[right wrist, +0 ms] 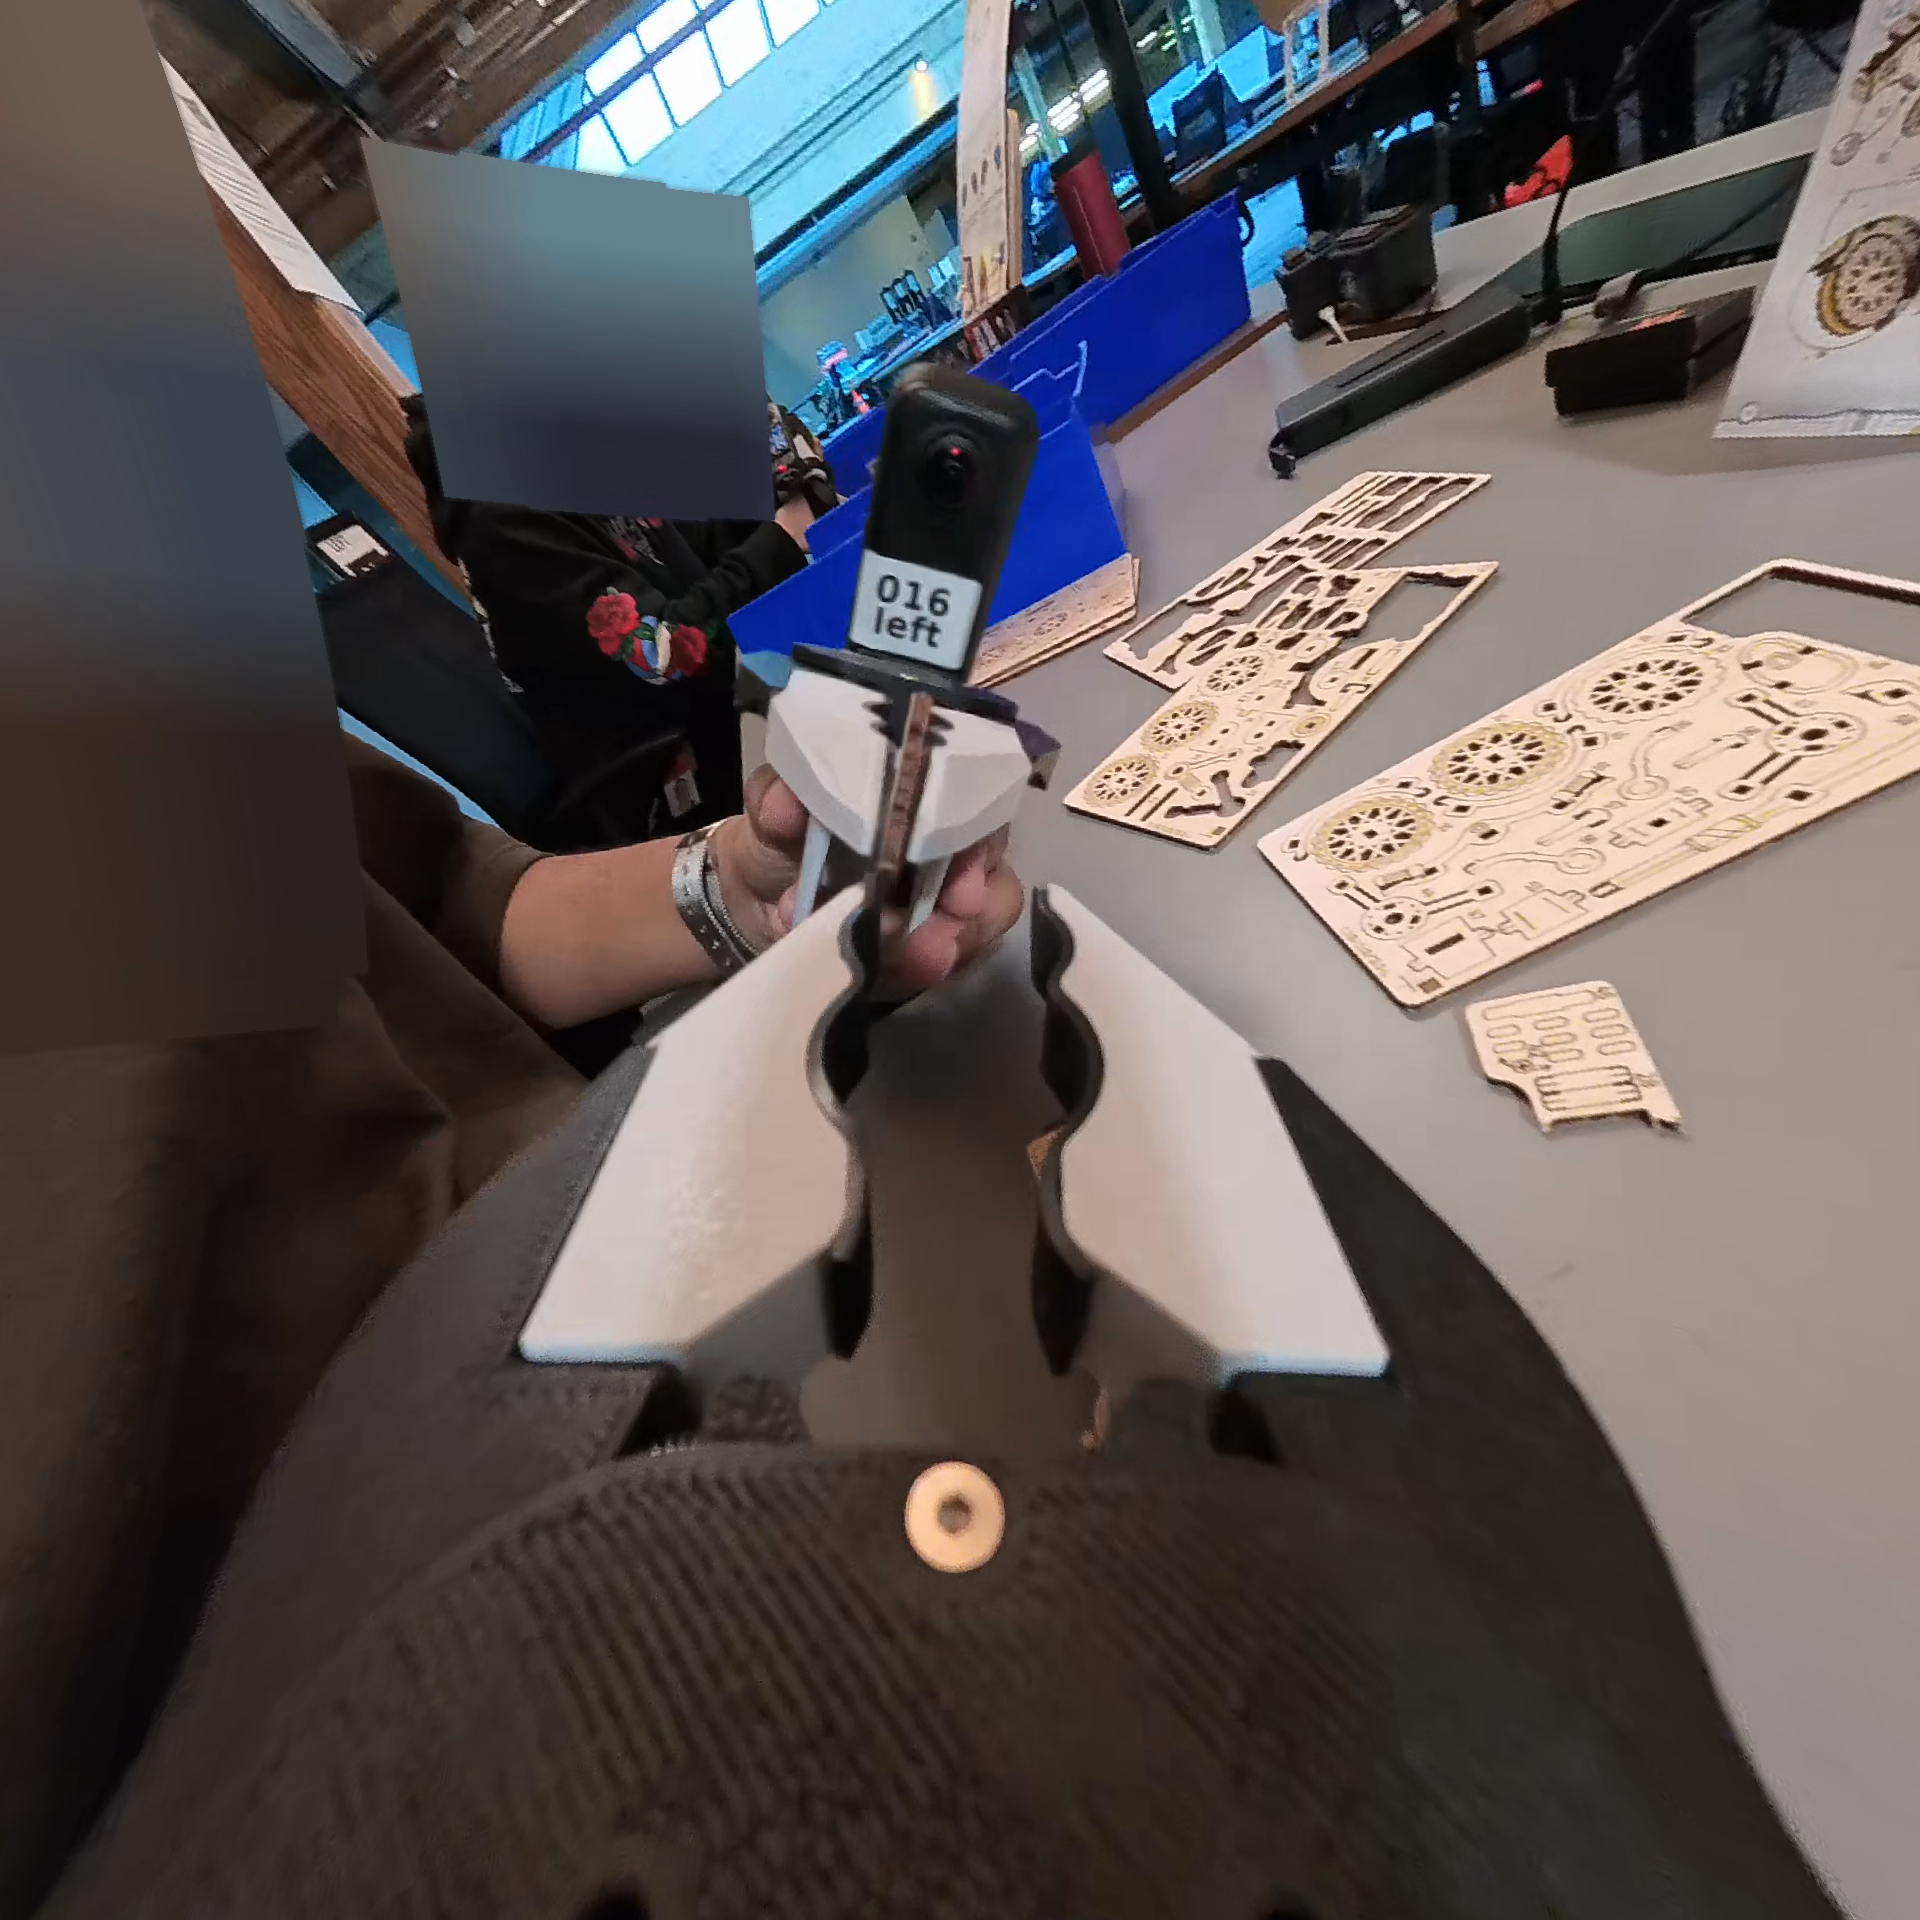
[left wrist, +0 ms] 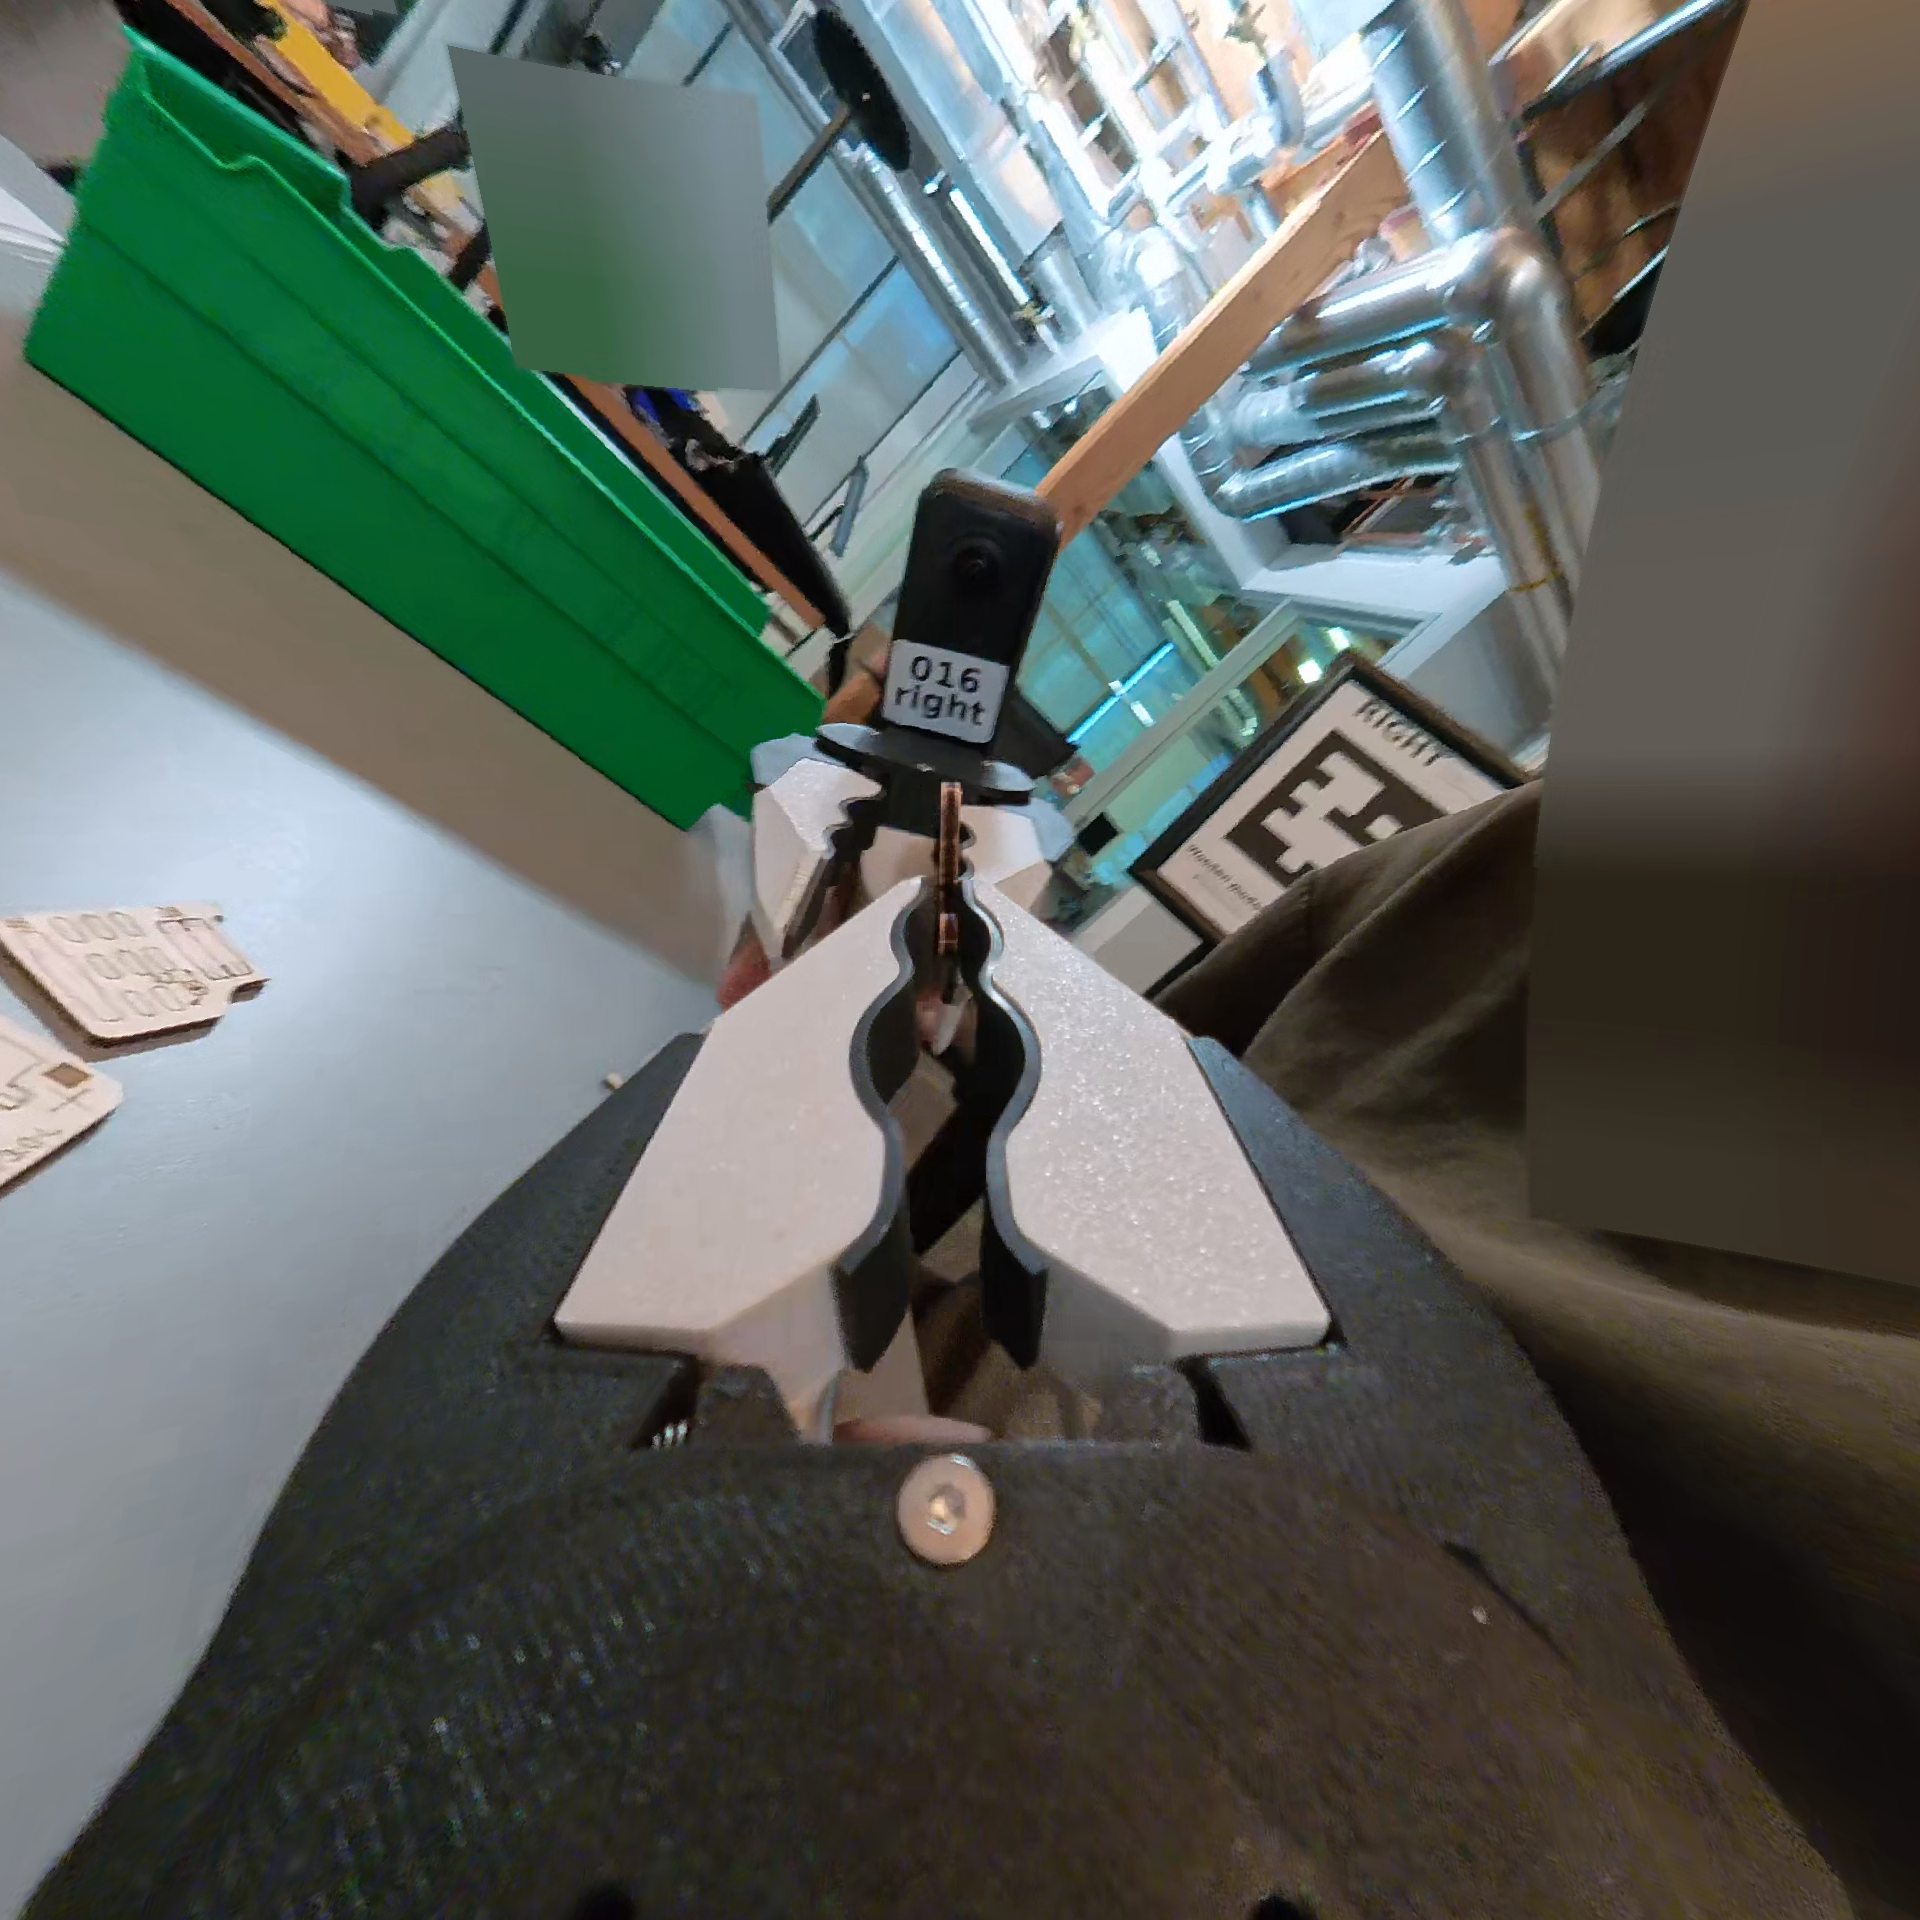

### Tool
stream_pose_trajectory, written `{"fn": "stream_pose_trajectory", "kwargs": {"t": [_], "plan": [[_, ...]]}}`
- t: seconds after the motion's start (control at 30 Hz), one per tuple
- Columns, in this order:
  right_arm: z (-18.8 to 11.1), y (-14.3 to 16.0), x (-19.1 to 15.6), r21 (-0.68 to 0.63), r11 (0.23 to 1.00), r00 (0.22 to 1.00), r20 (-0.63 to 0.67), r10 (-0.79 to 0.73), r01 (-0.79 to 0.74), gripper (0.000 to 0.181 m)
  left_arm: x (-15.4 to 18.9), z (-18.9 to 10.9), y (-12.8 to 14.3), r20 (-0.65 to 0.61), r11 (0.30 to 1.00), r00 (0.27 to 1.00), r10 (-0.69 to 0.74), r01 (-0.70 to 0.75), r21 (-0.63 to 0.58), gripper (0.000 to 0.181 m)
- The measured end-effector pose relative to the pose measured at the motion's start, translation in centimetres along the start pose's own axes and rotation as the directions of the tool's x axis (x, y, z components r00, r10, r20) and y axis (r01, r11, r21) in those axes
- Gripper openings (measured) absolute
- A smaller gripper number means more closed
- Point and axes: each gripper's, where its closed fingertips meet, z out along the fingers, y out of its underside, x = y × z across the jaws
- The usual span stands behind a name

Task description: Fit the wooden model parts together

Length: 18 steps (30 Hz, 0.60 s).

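My left gripper [left wrist: 948,896] is shut on a thin wooden part [left wrist: 948,857] held edge-on, which sticks out past its tips. In the right wrist view the left gripper [right wrist: 902,831] faces me, raised above the grey table [right wrist: 1195,1039], with the same wooden part [right wrist: 906,774] clamped between its white fingers. My right gripper [right wrist: 951,920] is open and empty, its jaws wide apart. The lower end of the part sits just beyond its left fingertip. The right gripper [left wrist: 920,821] also shows head-on in the left wrist view, right behind the part.
Several laser-cut wooden sheets [right wrist: 1590,800] and a small sheet [right wrist: 1574,1055] lie on the table to the right. Blue bins [right wrist: 1132,343] stand behind, a green bin [left wrist: 364,416] on the other side. A printed sheet [right wrist: 1829,260] stands at far right. A seated person is beyond the table. Left and right tips are no more than a few centimetres apart.
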Motion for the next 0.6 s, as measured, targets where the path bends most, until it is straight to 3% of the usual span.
{"fn": "stream_pose_trajectory", "kwargs": {"t": [0.07, 0.6], "plan": [[0.0, 0.0, -0.1, -0.001, 1.0, 1.0, 0.006, 0.002, -0.002, 0.027, 0.7, -0.1, -0.3, -0.049, 1.0, 0.999, -0.024, 0.025, 0.017, 0.0], [0.4, 1.1, 0.2, -0.072, 0.995, 0.997, -0.036, -0.071, 0.068, 0.027, -0.4, -0.6, -0.9, 0.007, 0.998, 0.999, -0.034, 0.034, 0.049, 0.0]]}}
